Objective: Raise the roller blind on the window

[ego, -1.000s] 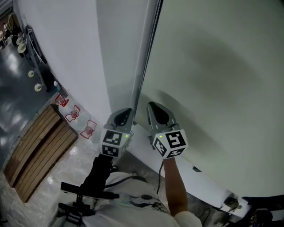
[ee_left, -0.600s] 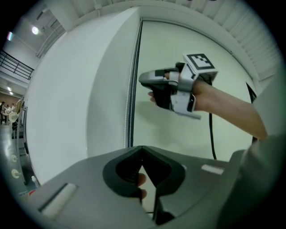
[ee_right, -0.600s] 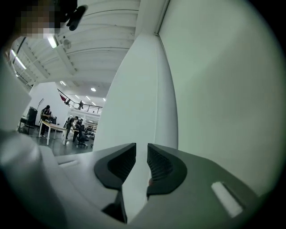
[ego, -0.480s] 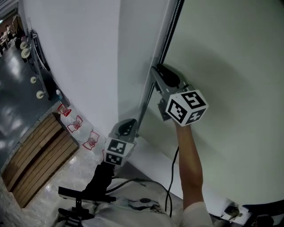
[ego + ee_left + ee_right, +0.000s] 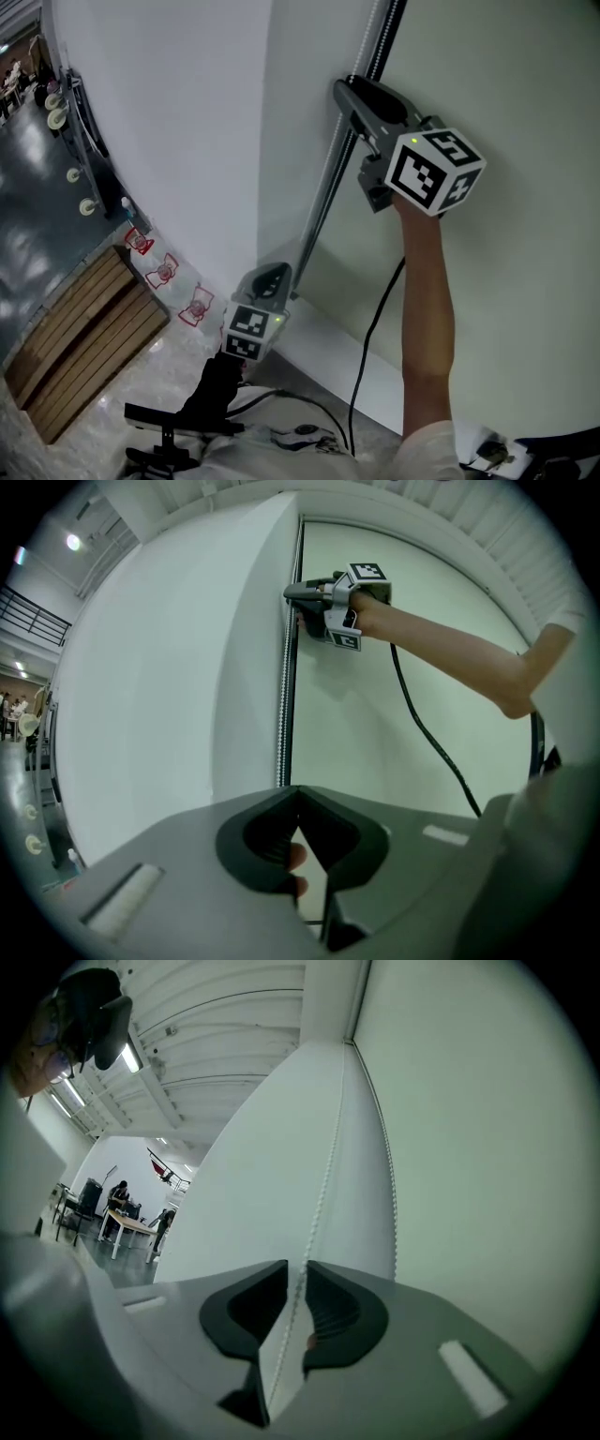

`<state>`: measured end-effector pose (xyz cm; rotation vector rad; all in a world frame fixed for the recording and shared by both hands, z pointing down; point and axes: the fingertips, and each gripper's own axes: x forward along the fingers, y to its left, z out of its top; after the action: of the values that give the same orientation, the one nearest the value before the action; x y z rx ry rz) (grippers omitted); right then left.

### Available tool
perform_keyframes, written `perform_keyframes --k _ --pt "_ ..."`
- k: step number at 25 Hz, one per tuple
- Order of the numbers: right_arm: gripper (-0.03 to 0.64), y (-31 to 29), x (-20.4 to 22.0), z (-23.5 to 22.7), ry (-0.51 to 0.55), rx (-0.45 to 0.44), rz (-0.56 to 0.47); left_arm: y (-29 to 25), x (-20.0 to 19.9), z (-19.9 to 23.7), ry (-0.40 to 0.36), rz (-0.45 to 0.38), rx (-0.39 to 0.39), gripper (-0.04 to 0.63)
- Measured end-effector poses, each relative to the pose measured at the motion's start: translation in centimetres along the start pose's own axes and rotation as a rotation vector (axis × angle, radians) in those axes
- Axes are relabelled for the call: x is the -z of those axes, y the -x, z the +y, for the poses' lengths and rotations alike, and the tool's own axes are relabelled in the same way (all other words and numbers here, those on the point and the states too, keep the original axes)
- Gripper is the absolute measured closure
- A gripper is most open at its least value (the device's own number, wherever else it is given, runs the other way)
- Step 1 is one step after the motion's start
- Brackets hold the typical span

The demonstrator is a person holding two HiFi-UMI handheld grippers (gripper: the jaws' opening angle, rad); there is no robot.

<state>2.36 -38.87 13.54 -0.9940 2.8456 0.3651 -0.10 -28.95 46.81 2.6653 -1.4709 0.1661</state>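
White wall | bead chain runs into closed left gripper

The bead chain is running down the seam between the wall panel on its left and the roller blind on its right. The right gripper is sitting high on that chain, which is passing between its jaws. They have just been closing in and are not yet pressing on it. The left gripper is sitting lower on the same chain, below the right one, with its jaws together on it. A cable is hanging from the right gripper, in front of the blind. Far below — out to the left of the wall's foot — a wooden board is lying on the floor.
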Motion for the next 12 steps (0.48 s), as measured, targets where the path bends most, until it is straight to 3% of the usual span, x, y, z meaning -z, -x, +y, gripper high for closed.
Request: perform_keyframes --k 2,7,12 --pt "0.609 0.1 -0.4 0.4 0.001 -0.011 -0.006 0.0 -0.1 -0.1 -0.005 -0.001 0.002 0.597" --pt "0.614 0.9 0.6 1.4 -0.013 -0.022 0.026 0.0 -0.6 -0.1 -0.010 -0.006 0.005 0.597" --pt "0.614 2.9 0.0 2.9 -0.044 -0.029 -0.019 0.0 -2.1 0.2 -0.020 -0.041 0.001 0.597"
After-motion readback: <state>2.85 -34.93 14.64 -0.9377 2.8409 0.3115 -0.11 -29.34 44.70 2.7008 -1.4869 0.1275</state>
